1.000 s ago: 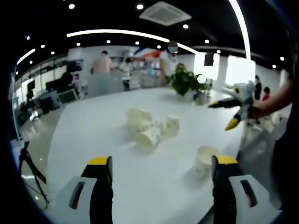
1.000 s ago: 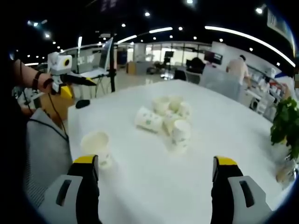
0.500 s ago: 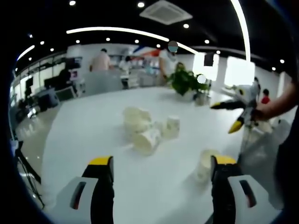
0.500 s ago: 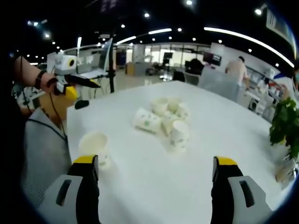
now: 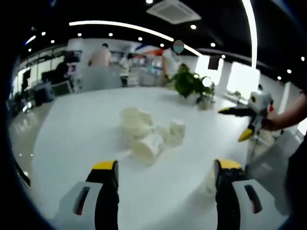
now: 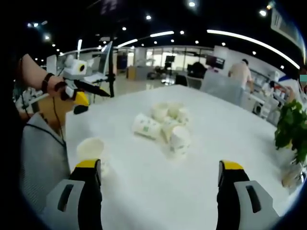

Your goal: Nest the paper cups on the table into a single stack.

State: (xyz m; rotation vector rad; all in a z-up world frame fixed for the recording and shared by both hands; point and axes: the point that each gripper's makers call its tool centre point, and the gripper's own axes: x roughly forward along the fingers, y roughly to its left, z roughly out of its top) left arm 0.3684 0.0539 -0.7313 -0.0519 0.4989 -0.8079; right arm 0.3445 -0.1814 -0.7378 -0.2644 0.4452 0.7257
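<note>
Several white paper cups (image 5: pixel 144 129) lie bunched at the middle of the white table (image 5: pixel 72 134); one lies on its side (image 5: pixel 146 146) and one stands at the bunch's right (image 5: pixel 176 132). A lone cup (image 5: pixel 210 178) peeks from behind my left gripper's right jaw. My left gripper (image 5: pixel 167 168) is open and holds nothing, short of the bunch. In the right gripper view the same bunch (image 6: pixel 165 122) sits ahead, and the lone upright cup (image 6: pixel 91 149) stands by the near left edge. My right gripper (image 6: pixel 160 168) is open and holds nothing. Each view catches the other gripper, the right gripper (image 5: pixel 244 122) and the left gripper (image 6: pixel 79 88), held in the air.
A potted plant (image 5: pixel 189 84) stands at the table's far side, and the plant (image 6: pixel 292 129) sits at the right in the right gripper view. Grey fabric (image 6: pixel 38 153) lies along the near table edge. People and desks fill the room behind.
The left gripper has moved forward over the table, so the lone cup now sits partly behind its right jaw. In the right gripper view the left gripper has shifted right, toward the table.
</note>
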